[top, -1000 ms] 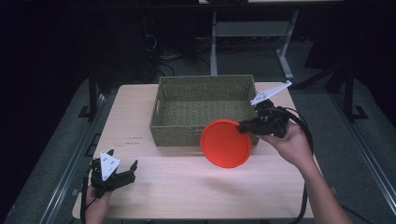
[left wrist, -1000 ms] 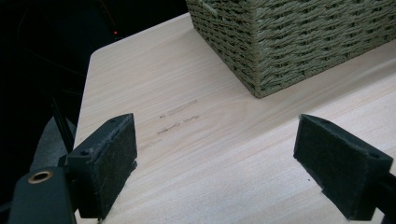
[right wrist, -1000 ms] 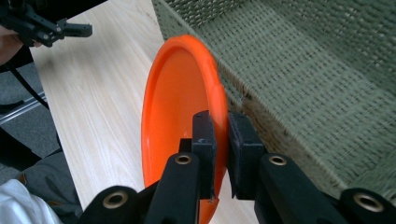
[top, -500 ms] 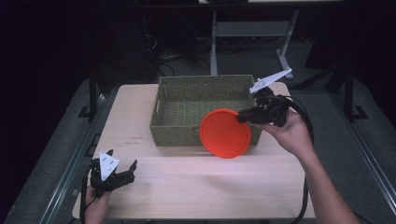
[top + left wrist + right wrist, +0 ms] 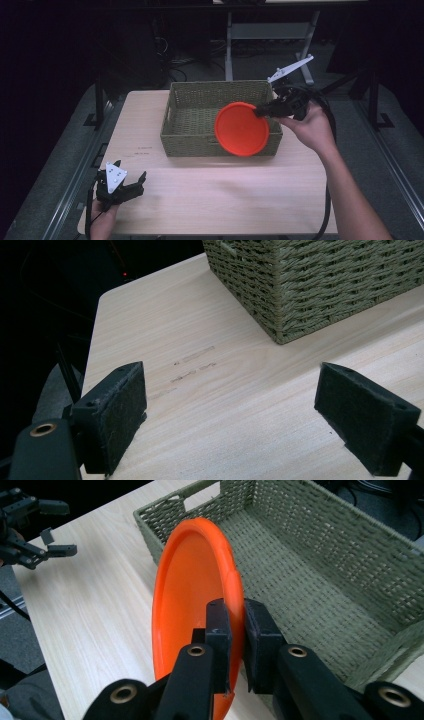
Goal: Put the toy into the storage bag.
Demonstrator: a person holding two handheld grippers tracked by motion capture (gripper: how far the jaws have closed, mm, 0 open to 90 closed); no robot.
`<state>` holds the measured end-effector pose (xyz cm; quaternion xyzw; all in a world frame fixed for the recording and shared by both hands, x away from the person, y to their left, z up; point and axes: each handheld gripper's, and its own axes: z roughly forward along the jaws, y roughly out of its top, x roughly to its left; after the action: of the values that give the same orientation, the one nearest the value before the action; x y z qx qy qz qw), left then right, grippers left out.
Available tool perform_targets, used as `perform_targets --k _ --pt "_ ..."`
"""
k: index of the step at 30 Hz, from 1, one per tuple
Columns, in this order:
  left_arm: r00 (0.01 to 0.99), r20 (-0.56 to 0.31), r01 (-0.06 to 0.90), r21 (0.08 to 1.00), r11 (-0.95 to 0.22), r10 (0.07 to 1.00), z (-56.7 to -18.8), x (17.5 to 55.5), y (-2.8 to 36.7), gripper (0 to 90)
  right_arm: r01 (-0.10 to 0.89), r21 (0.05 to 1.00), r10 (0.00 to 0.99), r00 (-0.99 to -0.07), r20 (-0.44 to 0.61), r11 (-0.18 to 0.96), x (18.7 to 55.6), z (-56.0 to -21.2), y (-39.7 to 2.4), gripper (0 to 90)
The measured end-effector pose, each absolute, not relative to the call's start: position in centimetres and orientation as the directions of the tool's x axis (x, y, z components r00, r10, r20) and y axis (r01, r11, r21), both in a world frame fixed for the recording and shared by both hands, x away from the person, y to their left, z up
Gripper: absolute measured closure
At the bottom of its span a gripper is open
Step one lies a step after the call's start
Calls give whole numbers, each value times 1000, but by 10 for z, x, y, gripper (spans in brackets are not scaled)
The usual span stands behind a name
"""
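Above basket [image 5: 200, 115], orange plate [image 5: 241, 129] clamped in right gripper [image 5: 260, 111]

The orange plate [image 5: 242, 129] has been carried up and back from above the table [image 5: 210, 190] to the woven basket [image 5: 200, 112]. It is now held on edge over the front wall by the right gripper [image 5: 260, 111], whose hand has been raised.

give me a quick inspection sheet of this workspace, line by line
surface: light wood table, faint marks near its left edge
job's things: orange plate held on edge above the near wall of the woven basket; basket looks empty
clutter: nothing seen
grippers: right gripper with jaws clamped on the plate's rim; left gripper with jaws wide apart, low over the table's near left corner
cables: black cable trails from the right gripper along the forearm
surroundings: dark room, metal frame legs behind the table
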<state>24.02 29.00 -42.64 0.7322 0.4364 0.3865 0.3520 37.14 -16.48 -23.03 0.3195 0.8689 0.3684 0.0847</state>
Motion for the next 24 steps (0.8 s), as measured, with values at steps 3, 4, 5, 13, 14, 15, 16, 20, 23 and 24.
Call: perform_targets --k 3,4,5,13,14,15,16,20,23,24 --pt "318 255 363 857 -366 913 -426 240 290 128 491 699 621 -779 85 520 376 -225 -163 824" --pt "320 263 365 852 -375 910 -426 240 290 128 492 698 623 -778 84 520 377 -223 -163 824" --pt "320 263 364 853 -374 910 -426 240 290 128 488 699 621 -780 80 523 379 -223 -162 824" --pt "322 262 363 853 -375 910 -426 240 290 128 506 690 638 -765 83 517 389 -216 -157 824" --pt "324 262 364 852 -376 909 -427 240 290 128 505 691 640 -765 79 518 392 -216 -157 824" --pt "325 262 366 851 -376 909 -426 240 290 128 504 690 639 -765 78 519 394 -215 -156 824" --pt "324 258 366 853 -372 910 -426 240 290 128 507 688 640 -764 80 519 397 -215 -155 824" --pt "324 258 366 853 -372 910 -426 240 290 128 521 683 654 -752 83 512 405 -215 -154 824" --pt "324 259 363 854 -372 910 -426 240 290 128 532 681 661 -744 93 503 412 -218 -155 824" --pt "324 257 363 855 -371 910 -427 240 290 128 537 679 664 -742 97 501 414 -218 -155 823"
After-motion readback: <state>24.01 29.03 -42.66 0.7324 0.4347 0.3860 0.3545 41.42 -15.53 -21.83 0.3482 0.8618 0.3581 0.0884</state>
